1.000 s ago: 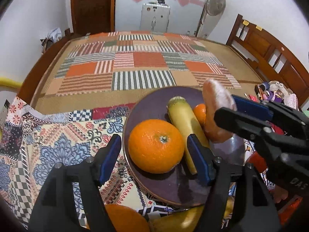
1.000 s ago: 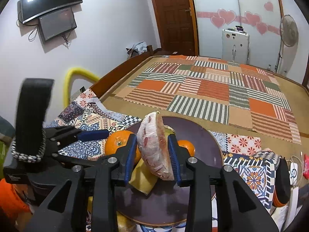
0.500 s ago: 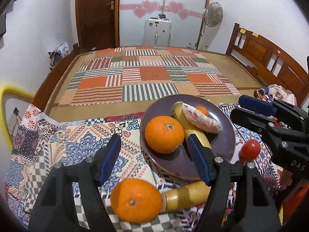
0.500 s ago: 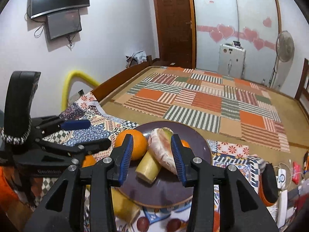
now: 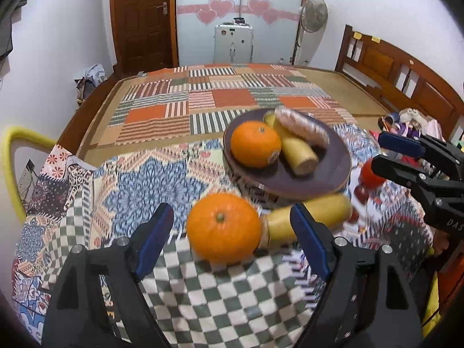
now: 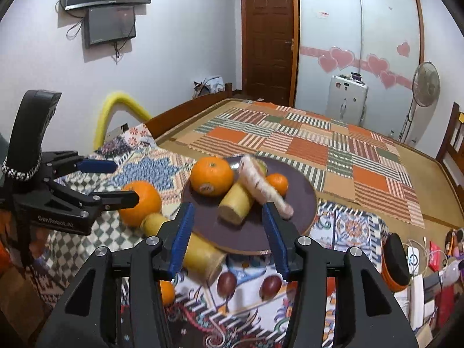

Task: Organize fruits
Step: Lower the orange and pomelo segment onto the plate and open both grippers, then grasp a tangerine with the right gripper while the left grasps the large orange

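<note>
A dark round plate (image 5: 333, 171) (image 6: 304, 203) holds a large orange (image 5: 255, 143) (image 6: 211, 175), a yellow fruit (image 5: 298, 150) (image 6: 236, 203), a wrapped pinkish fruit (image 5: 301, 129) (image 6: 266, 188) and a small orange (image 6: 277, 184). On the cloth in front lie a second large orange (image 5: 223, 227) (image 6: 142, 203) and a second yellow fruit (image 5: 316, 217) (image 6: 200, 250). My left gripper (image 5: 232, 239) (image 6: 116, 181) is open around that orange. My right gripper (image 6: 229, 239) (image 5: 385, 153) is open and empty near the plate's front edge.
Two dark purple fruits (image 6: 226, 282) (image 6: 269, 287), a small orange (image 6: 166, 291) and a red fruit (image 5: 371, 174) lie on the patterned cloth. An orange-and-black object (image 6: 395, 264) and clutter sit at the right. A striped mat (image 5: 220, 98) covers the bed beyond.
My right gripper has let go of the wrapped fruit onto the plate and drawn back open. My left gripper has pulled back from the plate to the orange on the cloth.
</note>
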{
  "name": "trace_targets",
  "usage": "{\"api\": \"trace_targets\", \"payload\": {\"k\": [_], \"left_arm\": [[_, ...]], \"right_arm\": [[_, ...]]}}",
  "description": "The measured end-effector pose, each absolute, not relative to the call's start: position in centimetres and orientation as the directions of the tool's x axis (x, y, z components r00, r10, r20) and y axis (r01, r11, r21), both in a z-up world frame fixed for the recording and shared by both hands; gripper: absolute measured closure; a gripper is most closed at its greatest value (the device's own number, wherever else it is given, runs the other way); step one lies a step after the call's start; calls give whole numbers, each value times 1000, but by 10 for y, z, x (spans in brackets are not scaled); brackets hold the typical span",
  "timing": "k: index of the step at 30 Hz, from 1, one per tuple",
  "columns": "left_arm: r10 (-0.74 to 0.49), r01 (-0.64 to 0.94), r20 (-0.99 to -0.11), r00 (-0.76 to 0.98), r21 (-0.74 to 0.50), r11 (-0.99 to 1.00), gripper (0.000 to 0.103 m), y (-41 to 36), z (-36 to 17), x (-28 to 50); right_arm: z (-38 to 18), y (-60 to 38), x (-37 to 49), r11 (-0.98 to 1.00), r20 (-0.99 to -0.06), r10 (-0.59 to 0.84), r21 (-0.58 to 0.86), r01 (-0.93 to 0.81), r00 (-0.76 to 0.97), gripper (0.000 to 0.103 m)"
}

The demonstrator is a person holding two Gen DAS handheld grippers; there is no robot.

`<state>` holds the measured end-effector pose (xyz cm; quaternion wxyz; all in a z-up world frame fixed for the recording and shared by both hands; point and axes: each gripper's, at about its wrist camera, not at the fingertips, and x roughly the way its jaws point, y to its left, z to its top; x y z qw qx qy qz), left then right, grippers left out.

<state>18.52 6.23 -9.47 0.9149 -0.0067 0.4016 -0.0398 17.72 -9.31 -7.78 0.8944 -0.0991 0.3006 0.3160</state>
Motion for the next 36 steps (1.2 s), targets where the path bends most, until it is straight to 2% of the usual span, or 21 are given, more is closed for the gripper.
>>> {"api": "trace_targets", "payload": {"k": [9,15,21,36], "left_arm": [[-85,47,-766,637,-72,996,20,75,-129,188],[-98,53,-752,652,-83,995,20,73,-131,194],[-123,64,-740,661,-108,992,35,75,-130,193],[-140,82,-737,661,-115,990,36,83,-120,131]], "right_arm": [[-117,-82,179,760,-667,497,27,-649,555,57],[-119,-85,173,755,-664,514,50,-654,543,57],[-113,-87,158,763,-647,510,36,-646,566,57],[-125,-72,121,727,-657,550,72,-683,516,57]]}}
